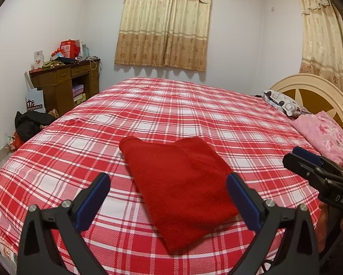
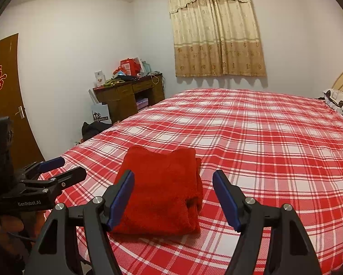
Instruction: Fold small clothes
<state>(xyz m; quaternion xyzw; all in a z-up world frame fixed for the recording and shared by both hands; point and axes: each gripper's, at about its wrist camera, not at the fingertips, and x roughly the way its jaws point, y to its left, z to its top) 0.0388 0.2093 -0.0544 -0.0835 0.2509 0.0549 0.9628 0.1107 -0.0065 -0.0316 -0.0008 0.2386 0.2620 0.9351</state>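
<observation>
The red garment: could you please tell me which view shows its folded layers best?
The right wrist view: the red garment shows its stacked edges along its right side. The left wrist view shows it mostly from above, as one flat surface.

A solid deep red garment (image 1: 180, 190) is lying on the bed (image 1: 217, 119), whose sheet is showing a red, white and pink plaid. The left tongs (image 1: 169, 181) and right tongs (image 2: 173, 183) are both showing black arms with blue pads. Near the bed's headboard edge, a pink floral pillow (image 1: 325, 133) is sitting beside a grey, white and brown patterned one (image 1: 283, 102). Cream and tan flowered curtains (image 1: 166, 23) are hanging behind, near a dark brown desk (image 1: 63, 82).
</observation>
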